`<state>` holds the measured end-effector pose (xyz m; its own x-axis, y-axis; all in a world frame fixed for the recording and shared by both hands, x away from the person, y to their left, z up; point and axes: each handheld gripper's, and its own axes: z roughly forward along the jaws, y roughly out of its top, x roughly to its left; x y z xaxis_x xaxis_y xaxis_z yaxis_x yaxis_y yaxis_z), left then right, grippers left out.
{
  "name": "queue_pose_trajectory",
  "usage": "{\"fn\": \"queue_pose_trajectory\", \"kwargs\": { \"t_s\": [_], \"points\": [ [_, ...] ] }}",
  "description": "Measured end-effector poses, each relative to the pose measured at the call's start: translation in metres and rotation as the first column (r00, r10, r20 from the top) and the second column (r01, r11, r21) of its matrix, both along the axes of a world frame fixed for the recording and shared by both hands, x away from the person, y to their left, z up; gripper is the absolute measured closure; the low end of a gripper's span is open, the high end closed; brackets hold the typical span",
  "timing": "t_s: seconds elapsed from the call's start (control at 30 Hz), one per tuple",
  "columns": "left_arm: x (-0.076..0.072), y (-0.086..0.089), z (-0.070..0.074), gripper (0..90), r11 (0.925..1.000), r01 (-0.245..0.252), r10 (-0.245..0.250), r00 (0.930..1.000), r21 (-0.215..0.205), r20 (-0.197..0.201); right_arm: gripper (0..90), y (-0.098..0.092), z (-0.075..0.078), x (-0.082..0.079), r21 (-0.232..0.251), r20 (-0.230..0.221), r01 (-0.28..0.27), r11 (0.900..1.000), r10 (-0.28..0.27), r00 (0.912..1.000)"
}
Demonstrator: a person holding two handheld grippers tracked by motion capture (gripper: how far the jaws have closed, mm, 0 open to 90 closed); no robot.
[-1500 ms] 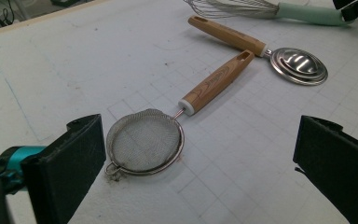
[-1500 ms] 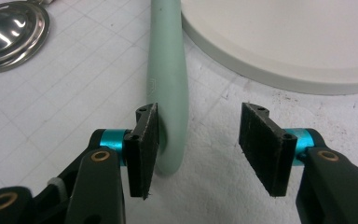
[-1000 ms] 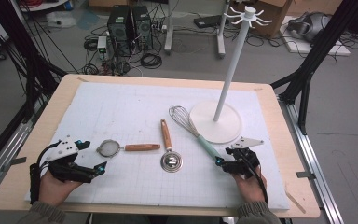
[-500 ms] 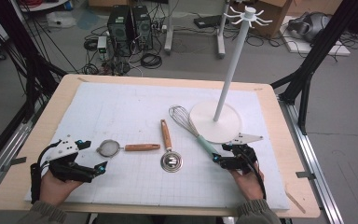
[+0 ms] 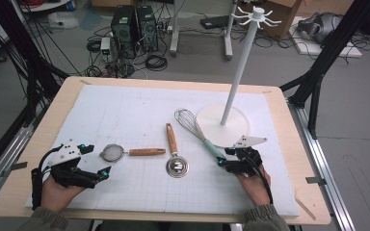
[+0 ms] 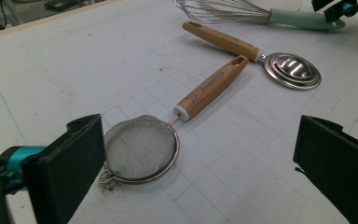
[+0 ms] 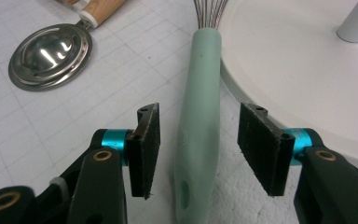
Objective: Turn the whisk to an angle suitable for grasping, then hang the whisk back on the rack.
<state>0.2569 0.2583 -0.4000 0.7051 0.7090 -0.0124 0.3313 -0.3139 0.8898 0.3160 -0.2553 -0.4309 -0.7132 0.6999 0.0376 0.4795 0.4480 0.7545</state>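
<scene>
A whisk (image 5: 211, 146) with a mint-green handle (image 7: 198, 112) lies on the white mat, its wire head next to the stand base (image 5: 224, 126). My right gripper (image 5: 225, 162) straddles the handle's end. Its jaws have just been closing, and in the right gripper view (image 7: 198, 140) a gap still shows between each pad and the handle. My left gripper (image 5: 99, 160) stands wide open at the near left, its jaws (image 6: 200, 149) to either side of a small mesh strainer (image 6: 140, 147) with a wooden handle, without touching it.
A steel measuring scoop (image 5: 177, 167) with a wooden handle lies between strainer (image 5: 112, 153) and whisk. The white hook stand's pole (image 5: 238, 72) rises from its round base (image 7: 298, 60) at the right. The mat's far half (image 5: 125, 110) is bare.
The right gripper has edged slightly left toward the whisk handle and its jaws stand narrower around it. The left gripper and the utensils have kept still.
</scene>
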Motion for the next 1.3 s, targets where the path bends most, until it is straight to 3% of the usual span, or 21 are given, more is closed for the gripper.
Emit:
{"fn": "queue_pose_trajectory", "kwargs": {
  "t_s": [0.53,0.8,1.03,1.3],
  "points": [
    [0.0,-0.001,0.0,2.8,1.0,0.002,-0.002,1.0,0.007,0.003,52.0,0.006,-0.001,0.003,-0.032,0.002,-0.022,0.999,0.022,0.9998],
    [0.001,-0.001,0.0,2.8,1.0,0.004,-0.004,1.0,0.006,0.0,52.9,0.006,-0.002,0.003,-0.043,-0.008,-0.009,0.999,0.008,0.9999],
    [0.001,-0.002,0.0,2.8,0.9999,0.01,-0.01,0.9999,0.006,0.004,56.7,0.011,-0.008,0.006,-0.089,-0.008,0.012,0.996,-0.012,0.9999],
    [0.002,-0.003,0.0,2.8,0.9999,0.014,-0.014,0.9999,0.004,0.003,62.8,0.015,-0.013,0.007,-0.078,-0.019,0.021,0.997,-0.022,0.9996]
  ]
}}
